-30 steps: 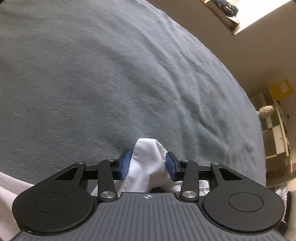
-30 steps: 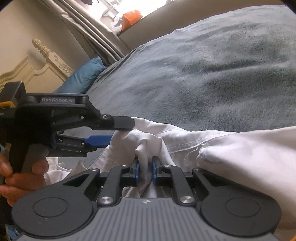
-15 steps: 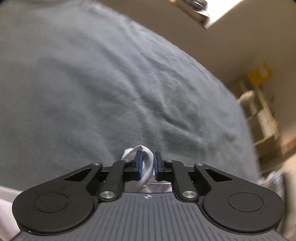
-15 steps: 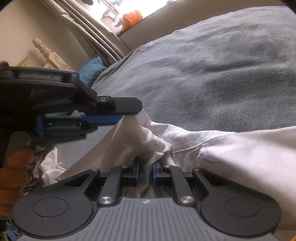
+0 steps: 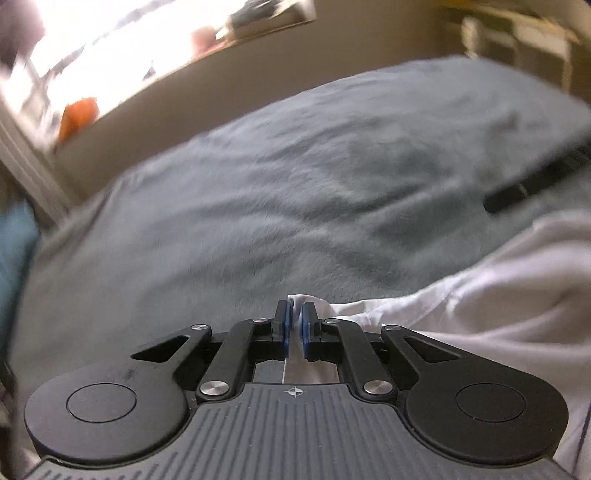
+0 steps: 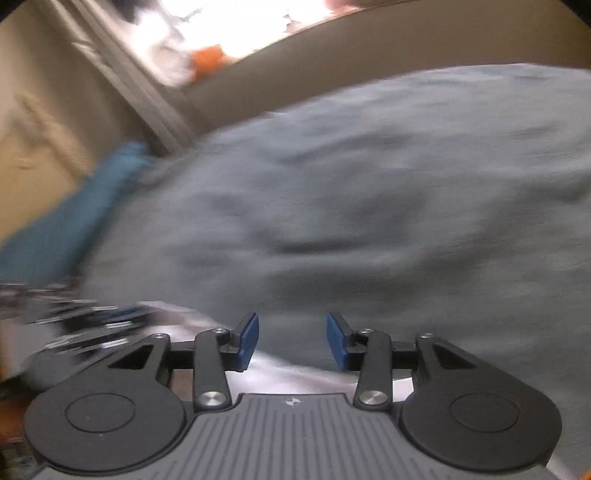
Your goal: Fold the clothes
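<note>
White garment (image 5: 509,295): loose and rumpled on the grey bed (image 5: 295,192); no fold visible.
Left gripper (image 5: 294,325): clenched on a garment corner.
Right gripper (image 6: 291,336): jaws opening, nothing between them.
Left to do: likely all folding.

Daylight only, entering through the window (image 5: 122,55) at the upper left of the left wrist view; the pane is blown out to white glare, no detail inside it. Same window (image 6: 236,26) overexposed at the top of the right wrist view. Grey blanket (image 5: 295,206) below the window evenly, softly lit, with weak shadows in its folds. Motion blur smears both views, heaviest far from the window along the left edges. Each camera's own gripper body, at the bottom edge, stays sharp. Fisheye bends the wall line beneath the window into a curve.
</note>
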`<state>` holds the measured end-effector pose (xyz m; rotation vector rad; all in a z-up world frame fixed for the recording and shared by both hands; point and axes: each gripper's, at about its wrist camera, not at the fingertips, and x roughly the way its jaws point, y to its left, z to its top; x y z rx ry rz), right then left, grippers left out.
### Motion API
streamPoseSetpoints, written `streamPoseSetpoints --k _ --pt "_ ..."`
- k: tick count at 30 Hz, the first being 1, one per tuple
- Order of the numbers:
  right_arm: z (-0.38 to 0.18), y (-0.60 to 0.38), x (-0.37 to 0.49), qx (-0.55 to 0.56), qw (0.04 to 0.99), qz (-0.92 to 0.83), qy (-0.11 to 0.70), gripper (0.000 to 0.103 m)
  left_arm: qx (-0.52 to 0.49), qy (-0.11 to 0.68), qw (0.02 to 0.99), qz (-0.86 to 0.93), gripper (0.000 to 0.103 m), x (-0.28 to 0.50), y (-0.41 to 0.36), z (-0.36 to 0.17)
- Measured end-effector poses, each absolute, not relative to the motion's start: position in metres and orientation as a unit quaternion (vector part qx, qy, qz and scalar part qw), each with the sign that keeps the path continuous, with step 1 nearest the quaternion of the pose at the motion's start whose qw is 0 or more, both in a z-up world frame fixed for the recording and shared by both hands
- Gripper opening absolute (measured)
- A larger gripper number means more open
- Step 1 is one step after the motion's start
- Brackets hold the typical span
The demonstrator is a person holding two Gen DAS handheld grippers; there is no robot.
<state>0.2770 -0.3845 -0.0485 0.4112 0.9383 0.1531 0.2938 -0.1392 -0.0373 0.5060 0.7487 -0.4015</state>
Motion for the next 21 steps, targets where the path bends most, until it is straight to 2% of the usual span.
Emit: streamPoseSetpoints --k 4,11,13,14,15,21 --pt "-0.071 -0.4 0.297 0.188 0.836 0.045 0.513 0.044 0.257 0.346 0.877 -0.213 0.005 0.288 -0.147 -0.035" --pt "-0.073 -0.357 0.296 0.141 0.828 0.121 0.529 0.044 0.244 0.343 0.876 -0.235 0.005 0.279 -0.142 -0.028" --pt "-0.08 -0.337 0.289 0.078 0.838 0.123 0.526 0.037 0.247 0.343 0.874 -0.24 0.005 0.274 -0.138 -0.029" --pt "-0.08 -0.33 0.285 0.052 0.845 0.128 0.517 0.027 0.249 0.343 0.873 -0.243 0.005 0.271 -0.136 -0.029" --pt "-0.077 -0.328 0.281 0.042 0.85 0.135 0.508 0.002 0.252 0.343 0.871 -0.245 0.005 0.269 -0.134 -0.03" --pt "-0.036 -0.324 0.23 0.014 0.9 0.162 0.404 0.002 0.243 0.35 0.873 -0.235 0.005 0.261 -0.114 -0.037"
